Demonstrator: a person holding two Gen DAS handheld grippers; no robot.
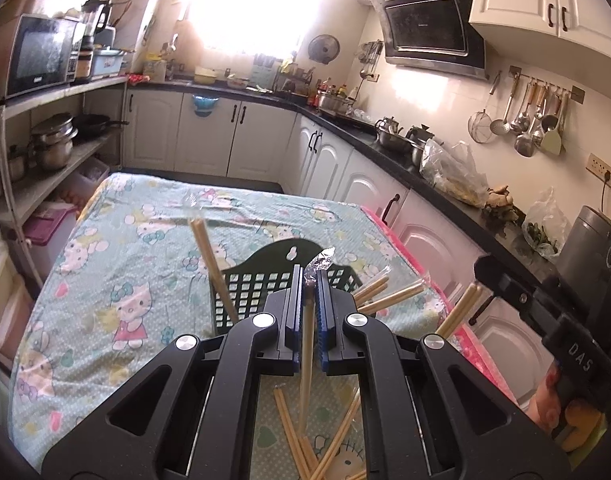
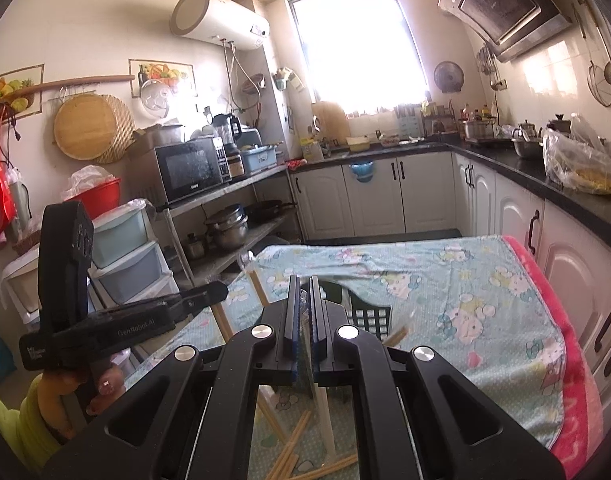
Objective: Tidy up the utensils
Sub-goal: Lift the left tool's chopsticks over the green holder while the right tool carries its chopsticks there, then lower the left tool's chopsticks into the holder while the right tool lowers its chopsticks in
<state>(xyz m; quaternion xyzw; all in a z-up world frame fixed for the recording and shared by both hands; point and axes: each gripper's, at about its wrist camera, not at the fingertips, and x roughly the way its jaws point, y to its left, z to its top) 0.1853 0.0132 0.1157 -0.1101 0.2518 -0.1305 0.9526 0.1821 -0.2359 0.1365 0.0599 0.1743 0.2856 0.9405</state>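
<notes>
Much of the lower table [image 1: 105,264] is hidden behind the black frames of the two tools, so the loose chopsticks [image 1: 293,436] lying on the cloth show only in pieces through the gaps. The left gripper [image 1: 310,280] has its jaws drawn nearly together on a wrapped pair of chopsticks [image 1: 306,344] — the pair runs upright between the blue pads, and the crinkled clear wrapper [image 1: 320,261] pokes out above the fingertips. The right gripper [image 2: 303,292] is also closed to a narrow slit around a pale wrapped stick [image 2: 323,412] that hangs down below it; the clear wrap makes it hard to tell what is inside. In front of both stands the dark green basket [image 1: 265,284], its lattice wall partly blocked by the fingers, with one pair of chopsticks [image 1: 213,268] leaning out to the left and more chopsticks [image 1: 389,296] fanning out to the right. Its bottom cannot be seen. The table wears a pale green cartoon-cat cloth [image 2: 465,280] over a pink blanket [image 2: 569,344] that shows along the right edge. Around it are white cabinets [image 1: 209,136], a dark counter [image 1: 389,152] crowded with pots and bags, a microwave [image 2: 191,170] on a metal shelf, a range hood [image 1: 429,32] and a glaring window [image 2: 357,44].
</notes>
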